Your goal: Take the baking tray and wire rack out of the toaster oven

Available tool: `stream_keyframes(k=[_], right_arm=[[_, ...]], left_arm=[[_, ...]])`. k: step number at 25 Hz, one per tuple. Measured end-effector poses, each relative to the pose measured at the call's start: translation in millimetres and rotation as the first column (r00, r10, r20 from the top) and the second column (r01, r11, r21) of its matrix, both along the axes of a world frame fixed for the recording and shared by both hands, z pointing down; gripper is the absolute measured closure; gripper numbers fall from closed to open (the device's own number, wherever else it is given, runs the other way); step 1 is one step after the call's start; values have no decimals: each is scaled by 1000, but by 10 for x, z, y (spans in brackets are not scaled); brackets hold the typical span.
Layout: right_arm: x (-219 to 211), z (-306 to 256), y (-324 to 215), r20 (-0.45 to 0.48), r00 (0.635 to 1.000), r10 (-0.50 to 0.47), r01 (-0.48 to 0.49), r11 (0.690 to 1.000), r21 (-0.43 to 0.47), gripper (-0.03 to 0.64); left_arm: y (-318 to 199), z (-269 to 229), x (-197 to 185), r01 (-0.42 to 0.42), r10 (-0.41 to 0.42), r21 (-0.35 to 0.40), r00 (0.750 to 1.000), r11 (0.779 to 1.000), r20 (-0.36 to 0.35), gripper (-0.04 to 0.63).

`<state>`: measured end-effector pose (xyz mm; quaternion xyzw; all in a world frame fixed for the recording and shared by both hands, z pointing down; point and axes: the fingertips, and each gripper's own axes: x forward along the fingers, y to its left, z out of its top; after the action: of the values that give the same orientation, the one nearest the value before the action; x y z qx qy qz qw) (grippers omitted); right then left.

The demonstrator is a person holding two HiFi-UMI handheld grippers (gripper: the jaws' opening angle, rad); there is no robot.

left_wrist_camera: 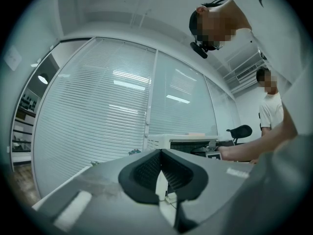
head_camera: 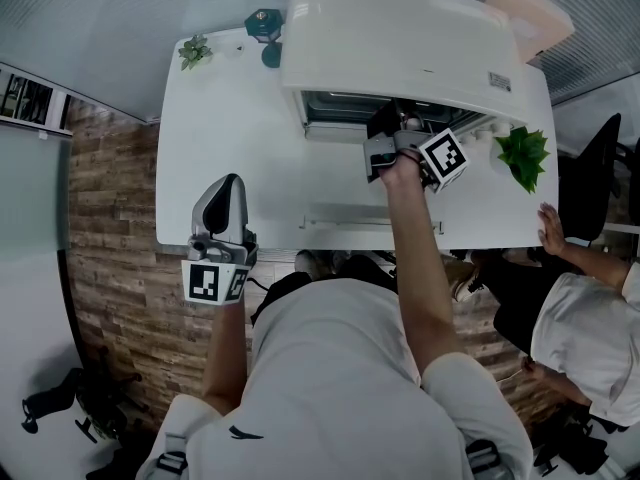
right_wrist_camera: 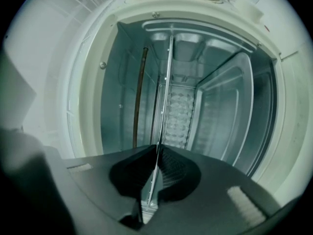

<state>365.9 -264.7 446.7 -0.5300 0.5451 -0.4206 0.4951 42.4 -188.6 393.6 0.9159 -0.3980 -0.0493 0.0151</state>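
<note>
Your right gripper [right_wrist_camera: 159,153] pinches one thin metal edge [right_wrist_camera: 167,82], tray or rack unclear, inside the single toaster oven [head_camera: 400,38] at the table's [head_camera: 230,118] far edge. Your left gripper [left_wrist_camera: 160,153], pressed together and empty, hovers at its near edge.

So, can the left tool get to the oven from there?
Probably yes. Only bare table lies between the left tool and the toaster oven. But the right tool sits in its opening, shut on a thin metal edge.
</note>
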Motion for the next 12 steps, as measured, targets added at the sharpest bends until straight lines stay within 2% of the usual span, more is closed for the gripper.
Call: stream_keyframes(k=[12], right_arm=[[-76,-19,178,-8,1000,-15,15,1000,14,607]], left_arm=[[37,-28,-16,-11,11,6,1000,1000,-1,591]])
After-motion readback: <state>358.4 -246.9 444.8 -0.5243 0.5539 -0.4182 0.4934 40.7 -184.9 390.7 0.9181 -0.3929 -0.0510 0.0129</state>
